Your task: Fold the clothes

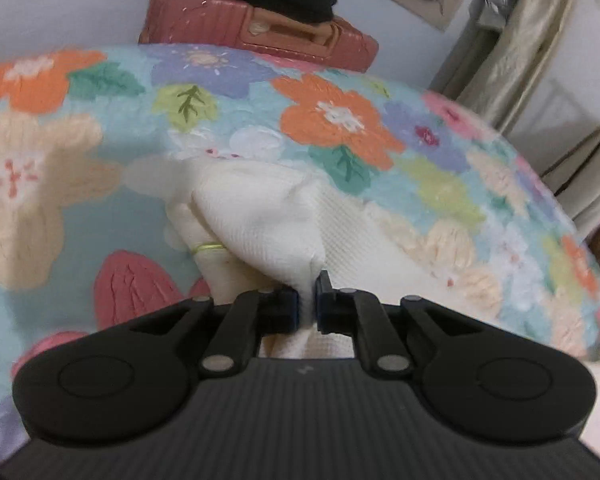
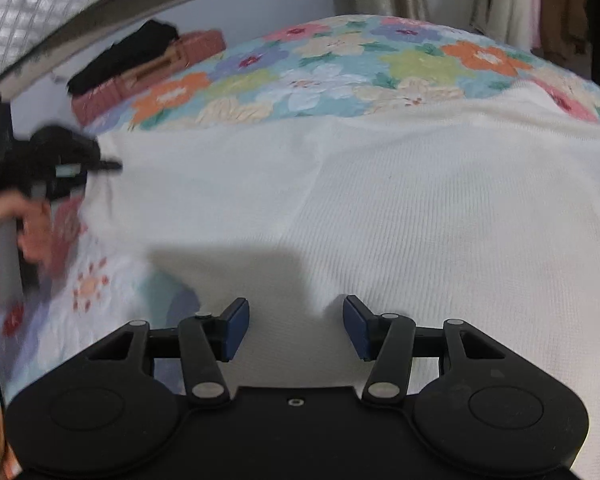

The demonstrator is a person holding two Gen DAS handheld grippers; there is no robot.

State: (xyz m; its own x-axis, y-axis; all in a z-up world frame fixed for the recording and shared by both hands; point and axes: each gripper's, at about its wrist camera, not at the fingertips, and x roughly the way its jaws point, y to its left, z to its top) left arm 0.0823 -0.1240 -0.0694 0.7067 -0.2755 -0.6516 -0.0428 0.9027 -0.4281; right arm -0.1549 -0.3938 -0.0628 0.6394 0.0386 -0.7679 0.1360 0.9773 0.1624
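Item: cream waffle-knit garment [image 2: 380,208], spread flat on the floral quilted bedspread [image 1: 340,120].

Left gripper [image 1: 308,308]: clamped on a bunched fold at the garment's edge. The pinch looks shallow; lift fast and you may lose it.

Right gripper [image 2: 296,328]: jaws apart, nothing between them, poised just above the cloth. Close too deep and you could catch the bedspread too, skewing your fold.
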